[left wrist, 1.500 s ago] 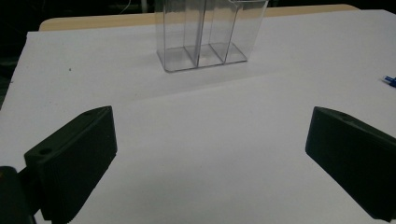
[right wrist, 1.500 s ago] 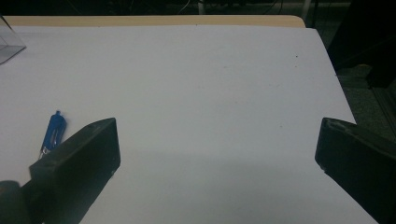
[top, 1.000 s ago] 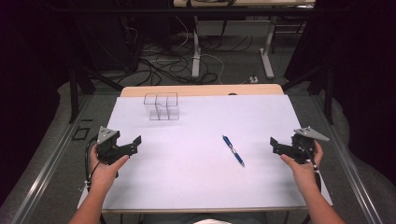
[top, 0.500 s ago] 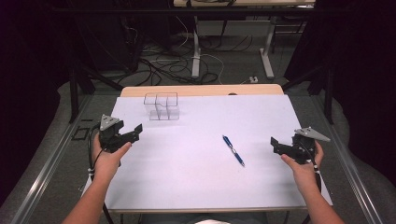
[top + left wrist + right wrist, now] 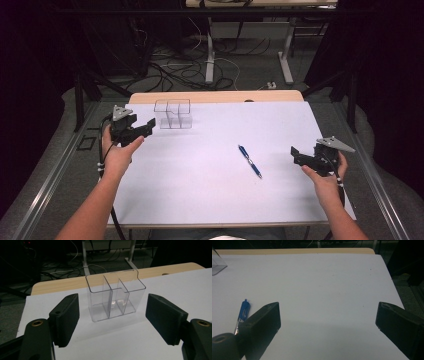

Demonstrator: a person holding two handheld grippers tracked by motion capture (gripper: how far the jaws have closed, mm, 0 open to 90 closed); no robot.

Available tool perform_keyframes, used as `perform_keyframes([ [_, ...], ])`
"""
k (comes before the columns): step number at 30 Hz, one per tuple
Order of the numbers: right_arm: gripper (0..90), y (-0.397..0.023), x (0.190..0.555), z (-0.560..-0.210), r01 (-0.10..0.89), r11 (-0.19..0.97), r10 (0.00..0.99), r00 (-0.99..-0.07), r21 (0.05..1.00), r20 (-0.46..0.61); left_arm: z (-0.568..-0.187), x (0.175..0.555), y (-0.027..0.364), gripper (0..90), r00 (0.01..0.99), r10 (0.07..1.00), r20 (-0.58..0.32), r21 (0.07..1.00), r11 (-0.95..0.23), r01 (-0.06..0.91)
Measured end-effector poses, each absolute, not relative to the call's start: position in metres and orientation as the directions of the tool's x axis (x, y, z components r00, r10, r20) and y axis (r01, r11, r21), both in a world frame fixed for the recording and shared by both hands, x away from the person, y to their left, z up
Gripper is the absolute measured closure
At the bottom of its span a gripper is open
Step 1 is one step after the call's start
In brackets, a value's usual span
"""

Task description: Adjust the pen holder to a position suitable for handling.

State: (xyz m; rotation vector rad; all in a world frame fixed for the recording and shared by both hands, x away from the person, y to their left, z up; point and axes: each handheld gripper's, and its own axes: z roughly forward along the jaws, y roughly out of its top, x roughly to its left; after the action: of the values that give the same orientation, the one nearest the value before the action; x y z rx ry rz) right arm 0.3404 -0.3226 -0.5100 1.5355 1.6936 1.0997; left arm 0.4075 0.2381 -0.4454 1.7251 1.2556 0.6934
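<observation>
white table surface [image 5: 210,180], wooden strip along its far edge, dark floor with cables in the upper half of the high view.

item — clear plastic organiser [image 5: 173,114]: upper left of the table in the high view, centre of the left gripper view [image 5: 115,296]. transparent, square-cornered with rounded edges, open top, inner walls dividing it into compartments, upright, nothing seen inside.

left gripper [image 5: 145,128]: left of frame in the high view, just beside the organiser and pointing at it. jaws well apart and just now closing somewhat, nothing between the pads — the organiser stands beyond them, untouched.

right gripper [image 5: 296,156]: right of frame, jaws spread wide, holding nothing.

blue pen [image 5: 249,161]: lying flat at centre-right, near the right gripper, well apart from the organiser.
</observation>
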Motion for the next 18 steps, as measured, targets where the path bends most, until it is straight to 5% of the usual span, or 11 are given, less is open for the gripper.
perform_keyframes([
  [18,6.0,-0.324,0.341,-0.512,0.494,-0.024,0.983,-0.149,0.869,0.111,-0.424,0.448,0.227,41.7,0.344,0.929,-0.138,0.883,-0.041,0.467],
])
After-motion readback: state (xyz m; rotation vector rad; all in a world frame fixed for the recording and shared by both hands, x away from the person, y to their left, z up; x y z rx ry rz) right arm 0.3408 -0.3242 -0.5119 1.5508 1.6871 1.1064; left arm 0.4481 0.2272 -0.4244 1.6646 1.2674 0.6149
